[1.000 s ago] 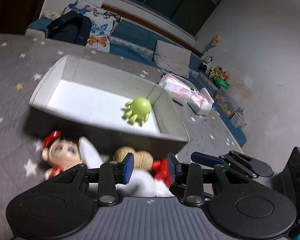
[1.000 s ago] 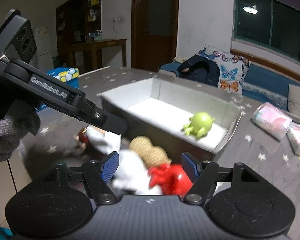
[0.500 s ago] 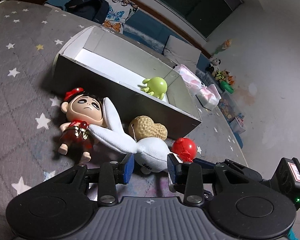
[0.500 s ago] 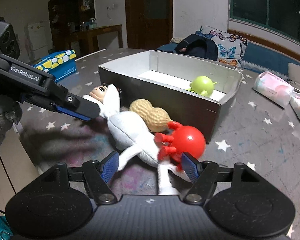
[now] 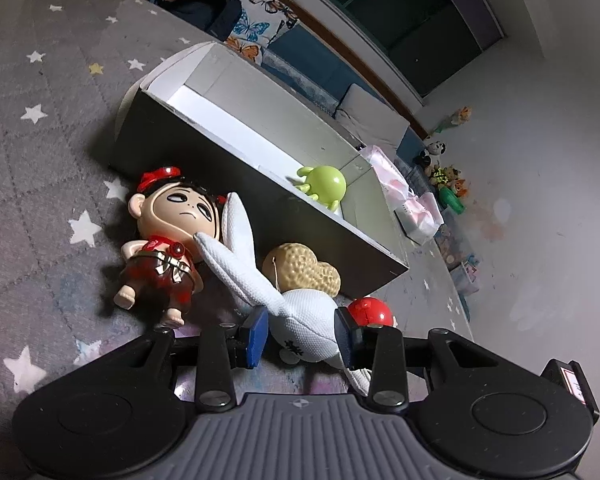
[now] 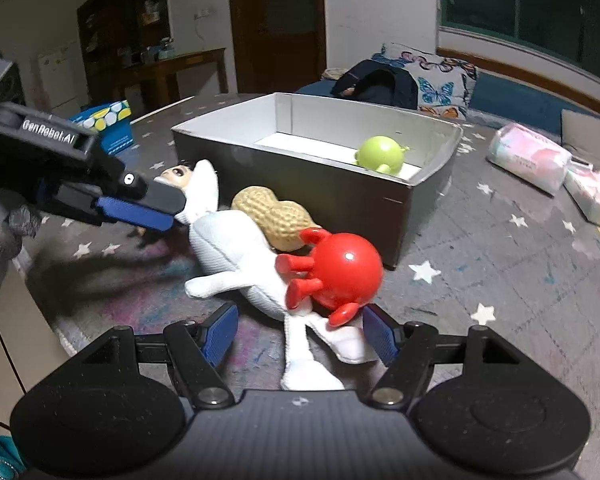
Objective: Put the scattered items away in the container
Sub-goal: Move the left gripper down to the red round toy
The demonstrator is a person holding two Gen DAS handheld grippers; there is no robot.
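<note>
The left gripper (image 5: 302,334) stands wide, its blue pads either side of the white plush rabbit's (image 5: 306,326) body; contact cannot be confirmed. The right gripper (image 6: 300,334) is likewise wide, with the rabbit's legs and the red octopus toy (image 6: 340,270) between its fingers. Ahead of both lie the peanut toy (image 6: 278,220) and the doll figure (image 5: 168,240), beside the box (image 6: 332,188). A green octopus toy (image 6: 380,154) sits inside the box.

Green octopus (image 6: 380,154) inside box (image 6: 300,184), doll (image 5: 168,236), white plush (image 6: 236,252), peanut (image 6: 276,216), red octopus (image 6: 340,272) beside it
</note>
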